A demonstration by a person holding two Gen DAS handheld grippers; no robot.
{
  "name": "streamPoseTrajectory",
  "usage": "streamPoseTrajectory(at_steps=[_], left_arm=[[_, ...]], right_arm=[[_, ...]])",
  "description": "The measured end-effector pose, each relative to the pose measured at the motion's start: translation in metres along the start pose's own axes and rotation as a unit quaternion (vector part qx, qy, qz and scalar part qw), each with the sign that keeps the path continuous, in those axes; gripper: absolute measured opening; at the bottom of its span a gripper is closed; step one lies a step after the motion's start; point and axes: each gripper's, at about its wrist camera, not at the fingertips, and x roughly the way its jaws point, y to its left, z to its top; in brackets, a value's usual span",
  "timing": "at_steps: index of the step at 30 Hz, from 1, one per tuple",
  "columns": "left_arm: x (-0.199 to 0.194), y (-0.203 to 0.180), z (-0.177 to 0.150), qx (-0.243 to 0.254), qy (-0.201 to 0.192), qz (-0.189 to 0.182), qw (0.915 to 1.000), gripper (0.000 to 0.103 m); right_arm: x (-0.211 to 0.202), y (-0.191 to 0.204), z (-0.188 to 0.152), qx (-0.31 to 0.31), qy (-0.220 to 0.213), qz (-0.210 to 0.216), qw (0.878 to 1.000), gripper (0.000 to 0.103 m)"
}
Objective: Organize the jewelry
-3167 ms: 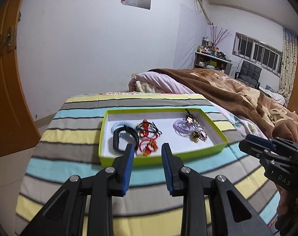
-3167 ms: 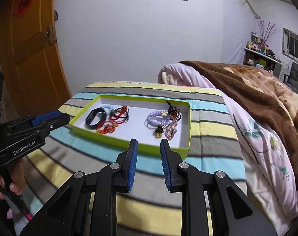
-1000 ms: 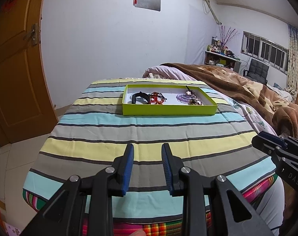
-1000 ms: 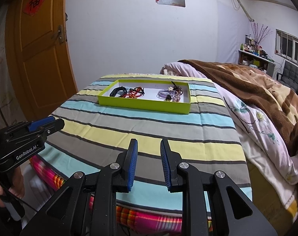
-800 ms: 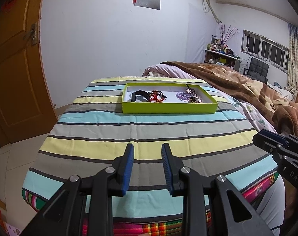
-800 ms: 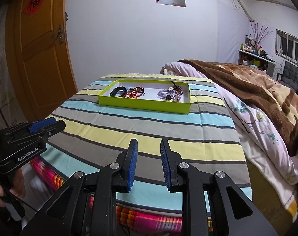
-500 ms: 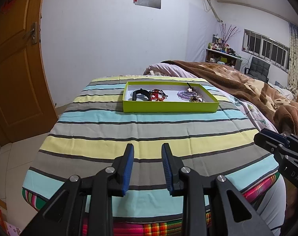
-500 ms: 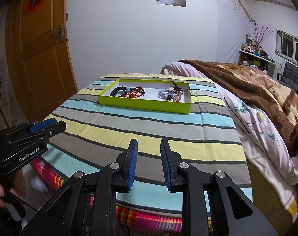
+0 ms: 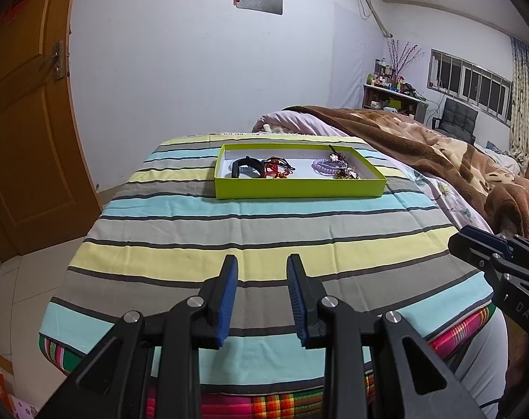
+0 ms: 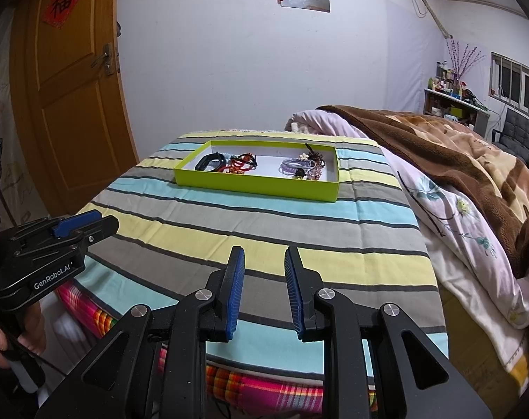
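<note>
Evidently both tools are hanging back from the work: the left hand-held gripper (image 9: 259,293) and the right hand-held gripper (image 10: 264,286) are each showing a clear gap between their blue pads, gripping nothing, and hovering over the near edge of the striped cloth-covered counter (image 9: 264,230). The shallow lime-green cardboard tray (image 9: 299,188) is sitting well apart from them, toward the far end of the counter. Inside it, the jewelry is lying in two loose groups on the white floor: a black band bracelet (image 9: 245,168) touching a tangle of red and black cords (image 9: 278,169) toward the left, and a coiled purple bracelet (image 9: 325,166) with dark, flower-trimmed pieces against it toward the right. That split is suggesting sorting is largely done, and the empty, withdrawn tools are fitting a pause or finish.

From the left wrist view, the right tool is poking in at the right edge and a window with a chair is showing. From the right wrist view, the left tool is appearing at the left with a person's fingers (image 10: 6,342) wrapped round its handle, along with the wooden door's (image 10: 72,87) red paper square, and a white flower on the purple piece is reading more clearly.
</note>
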Motion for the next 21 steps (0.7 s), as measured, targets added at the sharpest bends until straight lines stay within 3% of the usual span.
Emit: streamPoseTrajectory(at_steps=[21], left_arm=[[-0.0011, -0.0019, 0.0005, -0.003, -0.004, -0.003, 1.0000, 0.030]], right_arm=[[0.0019, -0.0005, -0.0019, -0.001, 0.001, 0.001, 1.000, 0.024]])
